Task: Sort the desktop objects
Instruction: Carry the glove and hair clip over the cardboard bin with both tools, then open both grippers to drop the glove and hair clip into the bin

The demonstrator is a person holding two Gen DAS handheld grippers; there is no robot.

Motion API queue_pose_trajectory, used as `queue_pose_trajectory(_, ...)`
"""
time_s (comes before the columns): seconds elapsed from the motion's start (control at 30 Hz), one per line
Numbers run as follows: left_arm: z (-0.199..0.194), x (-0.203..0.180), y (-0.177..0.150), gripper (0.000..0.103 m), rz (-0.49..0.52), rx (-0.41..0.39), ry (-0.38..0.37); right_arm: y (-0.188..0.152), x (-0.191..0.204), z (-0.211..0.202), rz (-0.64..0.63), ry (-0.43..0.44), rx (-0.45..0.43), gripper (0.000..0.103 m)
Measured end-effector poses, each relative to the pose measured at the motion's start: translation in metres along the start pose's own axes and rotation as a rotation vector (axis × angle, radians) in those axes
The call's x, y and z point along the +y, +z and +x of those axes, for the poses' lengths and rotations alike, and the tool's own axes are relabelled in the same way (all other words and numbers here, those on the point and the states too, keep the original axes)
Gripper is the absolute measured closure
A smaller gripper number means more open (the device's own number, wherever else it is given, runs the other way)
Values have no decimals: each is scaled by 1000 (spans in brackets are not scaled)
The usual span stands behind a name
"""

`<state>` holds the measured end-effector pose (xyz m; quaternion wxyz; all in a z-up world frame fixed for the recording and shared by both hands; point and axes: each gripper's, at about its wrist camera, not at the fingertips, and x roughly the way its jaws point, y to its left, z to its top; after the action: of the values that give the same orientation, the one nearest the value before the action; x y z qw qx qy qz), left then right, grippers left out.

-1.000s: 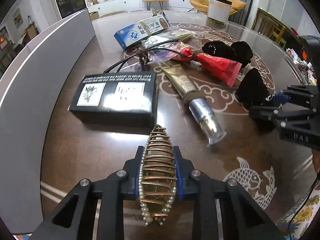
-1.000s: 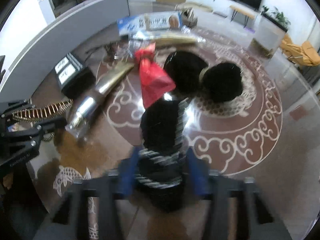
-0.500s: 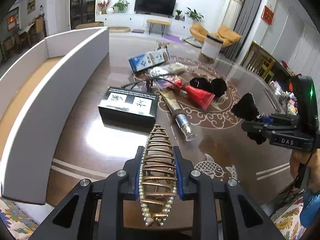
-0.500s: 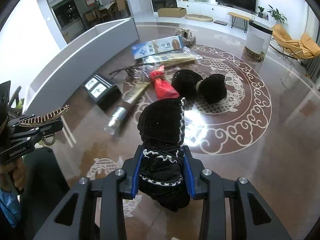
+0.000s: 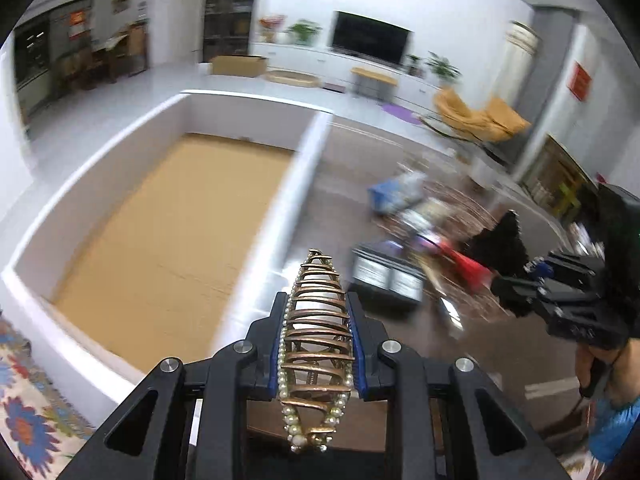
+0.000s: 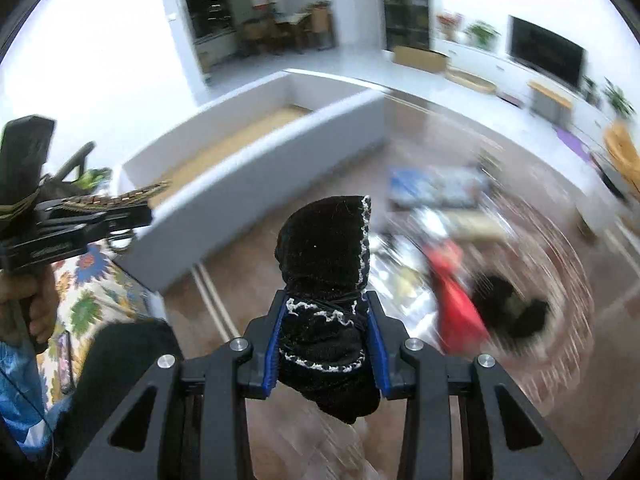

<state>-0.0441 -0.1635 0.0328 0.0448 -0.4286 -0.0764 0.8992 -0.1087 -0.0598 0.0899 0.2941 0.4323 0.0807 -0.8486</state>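
One bronze hair claw (image 5: 317, 344) edged with small pearls sits upright between the jaws of the left gripper (image 5: 317, 350), which are closed narrowly on its sides; it is off the surface (image 5: 340, 184), just beside the near wall of the box. One black fabric hair accessory (image 6: 326, 300) with white stitched trim is pinched between the jaws of the right gripper (image 6: 326, 344), its top bulging above the blue pads, also held clear of the surface.

There is one large white box (image 5: 280, 216) with a brown cardboard floor, open at the top. On the surface lie one dark flat box (image 5: 386, 276) with white labels, one red packet (image 5: 468, 266), one blue-and-white carton (image 5: 394, 194), and a blurred heap of other small items that cannot be counted.

The left wrist view looks down into the white box and shows its whole floor, bare cardboard; it also shows the right gripper at the right edge with the black accessory sticking out, and a hand (image 5: 608, 364) beneath it. The right wrist view shows only a strip of that floor over the wall, but adds one black fuzzy item (image 6: 508, 312) beside the red packet, and the left gripper at the left edge with the claw seen side-on, above a floral cloth (image 6: 92, 296).
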Motion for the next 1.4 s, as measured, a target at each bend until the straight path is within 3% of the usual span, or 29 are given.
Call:
queue_pose_trajectory(0.17,10,70,26,77,-78,6,104,79,73,44,-107,96,-51,66)
queue_pose_trajectory(0.37,53,129,30,77,-187,75,184,150,137,137,-209,164,-16,66)
queue_pose_trajectory(0.6,86,136,27,77,-227,137,256,178,125,234,-258,58,109,66)
queue_pose_trajectory(0.8,101,137,28,76,-264,171,307,178,106,253,-279,38,145,65)
queue_pose_trajectory(0.83,101,137,29,72,-271,177,318,175,99,252,-283,37,151,62)
queue_pose_trajectory(0.87,100,136,29,57,-278,177,321,174,95,254,-287,32,159,52)
queue_pose_trajectory(0.9,98,135,28,48,-289,171,317,173,96,255,-291,24,161,30)
queue_pose_trajectory(0.93,93,130,28,26,-298,152,303,172,98,254,-297,18,158,20)
queue_pose_trajectory(0.97,88,127,27,12,-300,130,305,171,100,255,-310,15,149,14)
queue_pose_trajectory(1.03,82,118,26,11,-295,100,313,169,105,256,-330,0,146,14)
queue_pose_trajectory(1.2,92,99,22,11,-237,135,353,161,112,264,-402,-64,157,13)
queue_pose_trajectory(1.3,89,93,21,11,-199,120,403,156,115,267,-450,-89,153,12)
queue_pose_trajectory(1.4,88,93,19,11,-199,115,402,155,113,268,-470,-89,149,12)
